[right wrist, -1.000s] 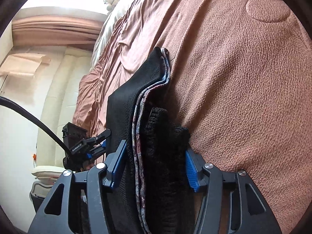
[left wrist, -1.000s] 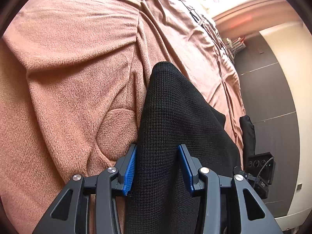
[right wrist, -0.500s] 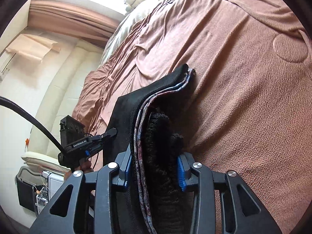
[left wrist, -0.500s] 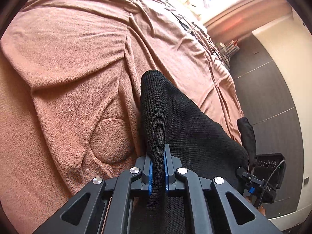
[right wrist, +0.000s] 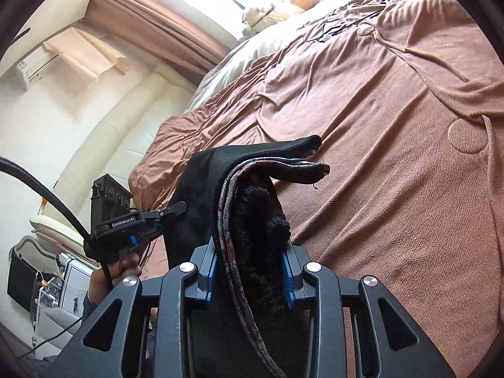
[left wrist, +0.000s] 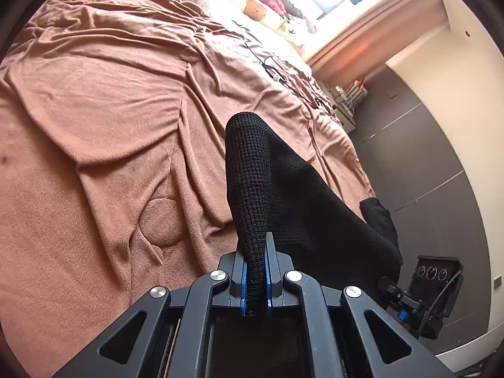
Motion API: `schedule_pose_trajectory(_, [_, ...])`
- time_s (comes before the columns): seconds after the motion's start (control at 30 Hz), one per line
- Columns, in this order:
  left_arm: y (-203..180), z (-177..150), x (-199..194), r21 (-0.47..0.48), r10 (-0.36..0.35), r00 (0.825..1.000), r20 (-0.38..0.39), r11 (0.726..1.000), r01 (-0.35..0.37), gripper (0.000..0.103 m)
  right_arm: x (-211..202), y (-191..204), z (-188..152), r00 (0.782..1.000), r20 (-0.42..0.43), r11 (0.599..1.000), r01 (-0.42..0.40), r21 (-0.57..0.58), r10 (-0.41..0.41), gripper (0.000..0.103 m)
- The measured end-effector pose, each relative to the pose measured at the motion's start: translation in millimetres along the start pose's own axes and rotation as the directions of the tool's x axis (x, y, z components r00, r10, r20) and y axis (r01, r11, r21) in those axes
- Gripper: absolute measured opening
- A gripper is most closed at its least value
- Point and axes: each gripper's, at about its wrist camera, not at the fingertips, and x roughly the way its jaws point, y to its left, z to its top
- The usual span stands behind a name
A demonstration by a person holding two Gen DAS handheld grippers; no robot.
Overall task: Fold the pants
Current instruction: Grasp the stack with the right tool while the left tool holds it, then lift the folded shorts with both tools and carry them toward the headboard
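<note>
The black knit pants (left wrist: 293, 195) hang between both grippers above the bed. My left gripper (left wrist: 255, 280) is shut on a thin fold of the black fabric. My right gripper (right wrist: 250, 274) is shut on a thick bunch of the pants (right wrist: 252, 220), where the waistband with its patterned lining and fuzzy inner side shows. The other gripper appears in each view: the right one at the lower right of the left wrist view (left wrist: 419, 296), the left one at the left of the right wrist view (right wrist: 138, 223), held by a hand.
A rumpled brown blanket (left wrist: 110, 119) covers the bed (right wrist: 393, 126). Cables (left wrist: 274, 69) lie on it near the far end. Pillows and stuffed toys (right wrist: 283, 3) sit by the window. A dark wall panel (left wrist: 419, 163) stands beside the bed.
Both grippers closed on the pants: the left pinched a thin fold, the right tightened on the thick waist bunch. Both lifted, so more of the bed and room shows.
</note>
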Motion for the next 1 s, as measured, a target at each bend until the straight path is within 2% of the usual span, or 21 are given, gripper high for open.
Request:
schedule_pose_trajectory(0.1, [-15, -2, -18, 0.025, 0.025, 0.999, 0.029, 0.999, -0.026, 0.008, -15, 11, -4, 1.000, 0.026, 0.999, 0.000, -0.037, 0.001, 0.028])
schedule_pose_trajectory(0.37, [-46, -5, -71, 0.080, -0.003, 0.995, 0.104, 0.997, -0.005, 0.008, -51, 40, -17, 0.994, 0.100, 0.995, -0.022, -0.094, 0.031, 0.028])
schedule_pose_trajectory(0.63, [-70, -4, -139, 0.120, -0.011, 0.978, 0.210, 0.993, -0.014, 0.008, -84, 90, -33, 0.982, 0.168, 0.981, -0.055, -0.187, 0.087, 0.028])
schedule_pose_trajectory(1.0, [-65, -4, -232, 0.111, 0.044, 0.940, 0.338, 0.990, -0.086, 0.008, -63, 147, -31, 0.968, 0.151, 0.948, -0.153, -0.279, 0.201, 0.028])
